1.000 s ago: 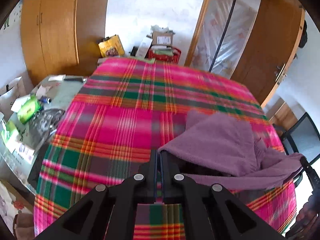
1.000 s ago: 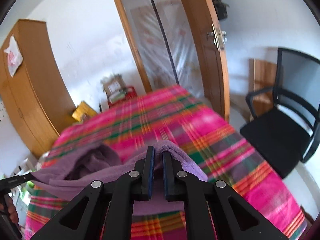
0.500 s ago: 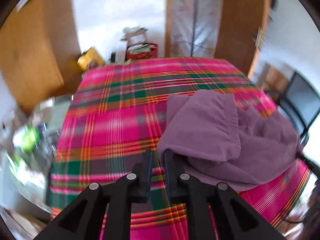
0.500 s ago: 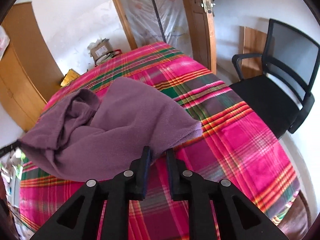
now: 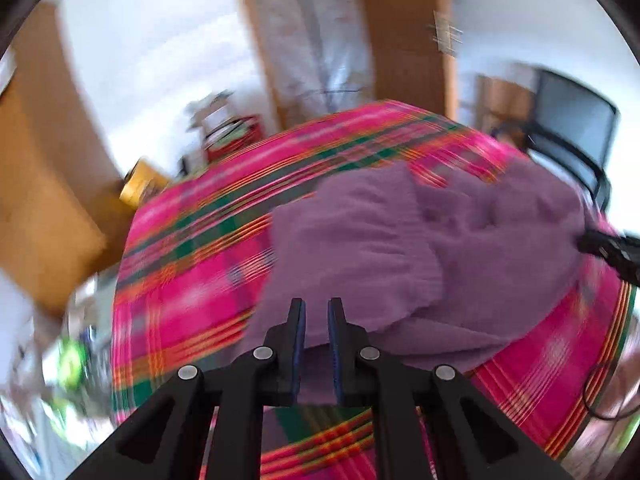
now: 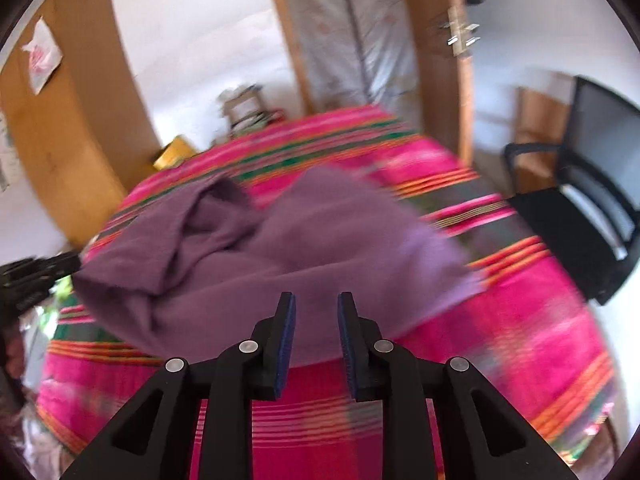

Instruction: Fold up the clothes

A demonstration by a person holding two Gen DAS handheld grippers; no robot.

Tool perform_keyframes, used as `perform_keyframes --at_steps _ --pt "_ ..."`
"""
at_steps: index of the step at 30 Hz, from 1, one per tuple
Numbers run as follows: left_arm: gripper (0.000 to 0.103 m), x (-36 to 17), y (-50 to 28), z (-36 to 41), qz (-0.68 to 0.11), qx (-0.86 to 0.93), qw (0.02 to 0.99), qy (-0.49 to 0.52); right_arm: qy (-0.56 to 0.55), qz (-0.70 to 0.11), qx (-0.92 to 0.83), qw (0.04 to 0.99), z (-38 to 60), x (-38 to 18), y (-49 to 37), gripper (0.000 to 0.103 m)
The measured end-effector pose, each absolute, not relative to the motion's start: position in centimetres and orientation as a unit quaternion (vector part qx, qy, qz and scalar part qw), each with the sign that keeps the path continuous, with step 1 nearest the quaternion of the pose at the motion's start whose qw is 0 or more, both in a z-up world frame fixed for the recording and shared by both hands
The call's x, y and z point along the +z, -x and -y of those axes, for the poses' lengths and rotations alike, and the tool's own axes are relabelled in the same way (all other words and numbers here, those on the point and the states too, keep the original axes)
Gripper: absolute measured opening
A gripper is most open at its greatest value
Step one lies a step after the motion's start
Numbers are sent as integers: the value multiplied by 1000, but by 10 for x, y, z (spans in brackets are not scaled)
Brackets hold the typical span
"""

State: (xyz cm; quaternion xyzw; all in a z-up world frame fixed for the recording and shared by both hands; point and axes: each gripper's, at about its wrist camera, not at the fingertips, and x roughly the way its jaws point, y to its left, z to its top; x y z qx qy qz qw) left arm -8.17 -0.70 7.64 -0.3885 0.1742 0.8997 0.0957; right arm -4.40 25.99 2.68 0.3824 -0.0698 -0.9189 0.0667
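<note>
**Purple fleece garment lies loose under parted left fingers**

The left gripper point(image 5: 316, 312) points over a purple fleece garment point(image 5: 400, 248) that lies crumpled on the counter point(image 5: 184, 280), which is covered in a pink, green and orange plaid cloth. Its two black fingers point(image 5: 296, 320), lined with blue pads, stand apart with a clear gap, and nothing sits between them; the garment's near edge shows through the gap. At the garment's far right corner the tip of the right gripper point(image 5: 600, 246) reaches in, touching or just beside the fabric; blur hides which. Beyond the garment stand a wooden door point(image 5: 404, 40) and a black chair point(image 5: 576, 136). A wooden wardrobe point(image 5: 36, 200) rises left of the garment.
</note>
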Motion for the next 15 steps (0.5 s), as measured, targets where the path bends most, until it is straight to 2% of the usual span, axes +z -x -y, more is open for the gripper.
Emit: perform_keyframes --at_steps 5,6,15 --pt "11 60 79 -19 -266 882 129 368 -388 75 -910 127 -231 21 55 23" --pt "14 57 80 -21 -281 879 128 363 -388 75 -909 135 -226 20 56 24" --pt "15 27 86 -38 -403 849 120 320 -398 79 -901 150 -215 16 67 26"
